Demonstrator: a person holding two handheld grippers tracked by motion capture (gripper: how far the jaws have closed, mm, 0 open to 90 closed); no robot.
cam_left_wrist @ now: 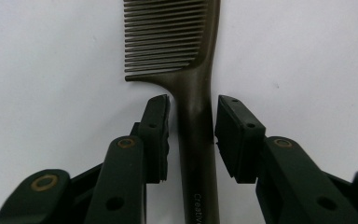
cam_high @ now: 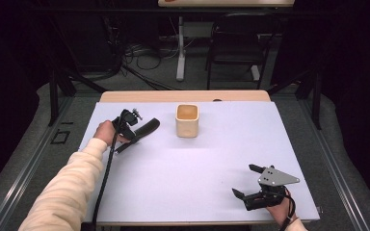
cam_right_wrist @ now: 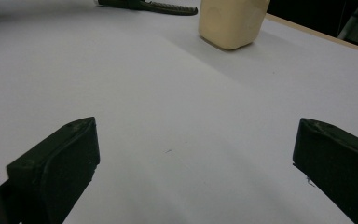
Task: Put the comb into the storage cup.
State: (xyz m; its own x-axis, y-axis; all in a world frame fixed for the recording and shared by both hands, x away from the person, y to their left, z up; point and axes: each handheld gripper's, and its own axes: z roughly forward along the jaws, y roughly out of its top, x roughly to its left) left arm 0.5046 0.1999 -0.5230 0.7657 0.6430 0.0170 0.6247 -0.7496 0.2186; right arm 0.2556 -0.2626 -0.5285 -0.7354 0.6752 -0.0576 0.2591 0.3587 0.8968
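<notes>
A dark comb [cam_left_wrist: 186, 46] lies flat on the white table sheet [cam_high: 188, 168], teeth pointing away from me. My left gripper [cam_left_wrist: 192, 100] straddles its handle; both pads stand close beside the handle, with a thin gap on the left side. In the high view the comb [cam_high: 147, 127] is at the left, with the left gripper [cam_high: 137, 134] over its near end. A cream square cup [cam_high: 187, 120] stands upright at the back middle, to the right of the comb. My right gripper [cam_high: 243, 179] rests near the front right edge, jaws wide open and nothing between them [cam_right_wrist: 196, 135].
From the right gripper view the cup [cam_right_wrist: 233, 21] and the comb [cam_right_wrist: 168, 8] are far across the sheet. The table's wooden edge [cam_high: 183, 96] runs behind the cup. Beyond it are a chair [cam_high: 236, 43] and cables on the floor.
</notes>
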